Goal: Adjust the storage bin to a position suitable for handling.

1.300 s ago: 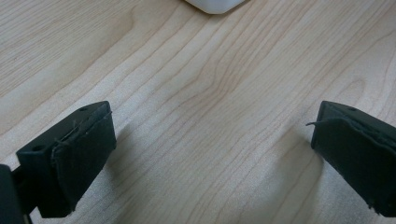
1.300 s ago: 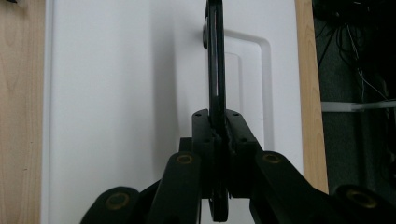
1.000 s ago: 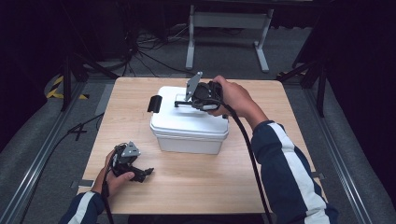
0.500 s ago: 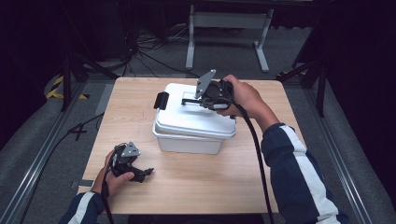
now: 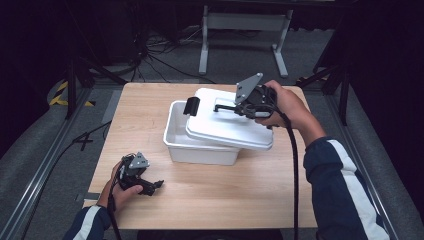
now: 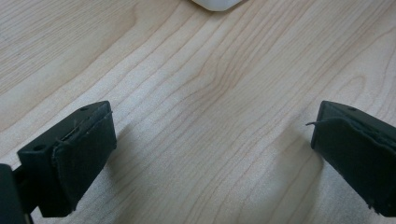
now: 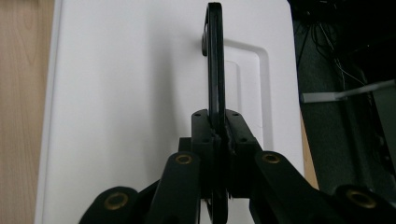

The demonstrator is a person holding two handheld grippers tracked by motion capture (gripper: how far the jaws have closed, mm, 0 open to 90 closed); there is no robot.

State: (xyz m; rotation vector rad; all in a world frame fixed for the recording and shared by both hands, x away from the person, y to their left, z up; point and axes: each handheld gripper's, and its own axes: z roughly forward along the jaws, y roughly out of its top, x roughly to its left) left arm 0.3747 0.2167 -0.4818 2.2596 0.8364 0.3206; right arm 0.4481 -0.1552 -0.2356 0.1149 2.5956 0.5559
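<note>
Down at the near left of the counter [image 5: 225, 210]: left gripper [image 5: 152, 185] held low over the wood by the left hand [image 5: 122, 192], jaws spread wide, nothing between them but bare grain, well apart from the work.

Moving right to mid-counter: white plastic tub [image 5: 200, 150], open along its left side, with the lid [image 5: 225, 130] skewed across it, raised and tilted, right edge overhanging the tub's right end. Black latch [image 5: 191, 106] riding on the lid's left end.

Looks like thin moulded plastic: light, stiff enough to keep its shape when carried from one point, smooth and probably slippery on the flat faces, not fragile. Best taken by the slim black handle [image 7: 215, 56] standing up on top. Clamped right there, the right gripper [image 7: 218, 128], jaws pinched tight on that handle. Narrow hold, so likely to swing or tip; worth carrying level and slow.

Further right: right hand [image 5: 285, 105] over the counter's far right corner, cable [image 5: 295, 165] trailing down past the sleeve.

Not much in the way. Only the tub's own rim to clear and the cable to keep from snagging, with bare counter in front and to the right for setting down. Beyond the far edge, a metal stand [image 5: 240, 25] on the floor, well apart.
</note>
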